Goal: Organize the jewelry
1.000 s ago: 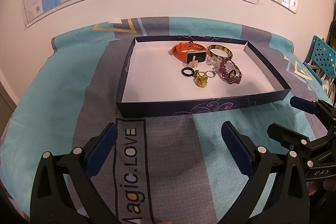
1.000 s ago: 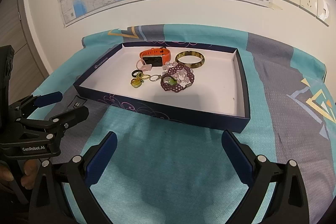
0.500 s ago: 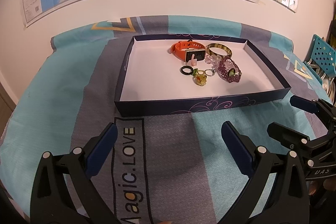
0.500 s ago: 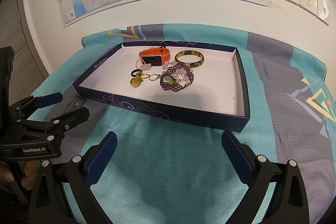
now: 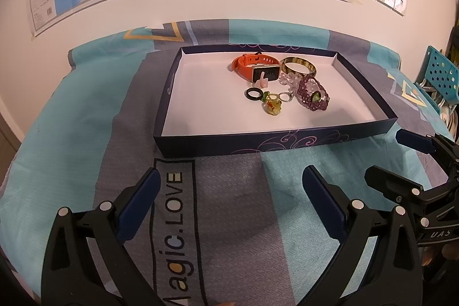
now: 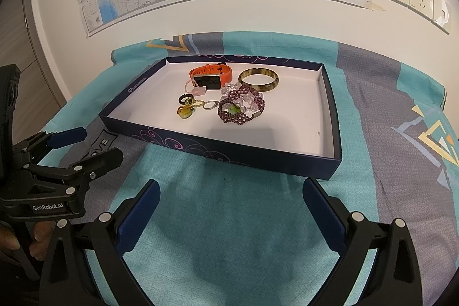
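jewelry [image 5: 282,85] beyond both hand-held grippers

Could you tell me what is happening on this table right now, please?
A person holds two handheld grippers over a patterned cloth, in front of a shallow dark blue box. The left gripper and the right gripper are both open and hold nothing. The jewelry sits clustered in the box: an orange smartwatch, a brown bangle, a purple beaded bracelet, a black ring and an amber charm. Nothing is being touched.
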### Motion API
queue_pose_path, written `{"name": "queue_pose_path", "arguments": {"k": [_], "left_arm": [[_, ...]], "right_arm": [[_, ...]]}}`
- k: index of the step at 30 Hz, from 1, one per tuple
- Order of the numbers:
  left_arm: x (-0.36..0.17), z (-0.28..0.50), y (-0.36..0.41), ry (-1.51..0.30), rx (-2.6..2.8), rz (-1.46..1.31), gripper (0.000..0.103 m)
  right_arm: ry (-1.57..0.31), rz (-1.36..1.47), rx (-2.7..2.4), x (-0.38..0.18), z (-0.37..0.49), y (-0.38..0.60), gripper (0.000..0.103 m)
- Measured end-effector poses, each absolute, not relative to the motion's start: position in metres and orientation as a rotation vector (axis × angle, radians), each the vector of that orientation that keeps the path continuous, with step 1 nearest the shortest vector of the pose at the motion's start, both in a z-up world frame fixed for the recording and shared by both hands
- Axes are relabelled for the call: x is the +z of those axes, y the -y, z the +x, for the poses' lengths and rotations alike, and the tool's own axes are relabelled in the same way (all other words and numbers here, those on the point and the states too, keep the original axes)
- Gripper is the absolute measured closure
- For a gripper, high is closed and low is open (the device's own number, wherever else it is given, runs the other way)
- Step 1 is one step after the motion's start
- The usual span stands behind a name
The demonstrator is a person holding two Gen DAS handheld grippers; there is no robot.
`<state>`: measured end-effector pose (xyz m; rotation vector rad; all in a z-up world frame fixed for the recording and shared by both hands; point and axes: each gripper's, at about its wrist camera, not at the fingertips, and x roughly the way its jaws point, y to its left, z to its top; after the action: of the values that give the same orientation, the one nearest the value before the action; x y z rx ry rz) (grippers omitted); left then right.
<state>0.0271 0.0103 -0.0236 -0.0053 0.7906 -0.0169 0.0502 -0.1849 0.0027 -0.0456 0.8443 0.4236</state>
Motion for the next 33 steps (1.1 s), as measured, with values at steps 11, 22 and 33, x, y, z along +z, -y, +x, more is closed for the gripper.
{"name": "queue_pose_path", "arguments": {"k": [11, 22, 33], "left_arm": [[-0.0237, 0.0283, -0.0099, -0.792, -0.022, -0.002, 0.006], [-0.0236, 0.0283, -0.0092, -0.792, -0.023, 0.000, 0.006], [-0.0239, 0.0286, -0.0090, -0.793, -0.023, -0.001, 0.006]], "right_arm": [[-0.847, -0.044, 0.423, 0.0028, 0.0509, 0.1854, 0.007], [-0.847, -0.044, 0.422, 0.0030, 0.0512, 0.1859, 0.007], [-0.850, -0.043, 0.421, 0.0031, 0.0531, 0.1859, 0.007]]}}
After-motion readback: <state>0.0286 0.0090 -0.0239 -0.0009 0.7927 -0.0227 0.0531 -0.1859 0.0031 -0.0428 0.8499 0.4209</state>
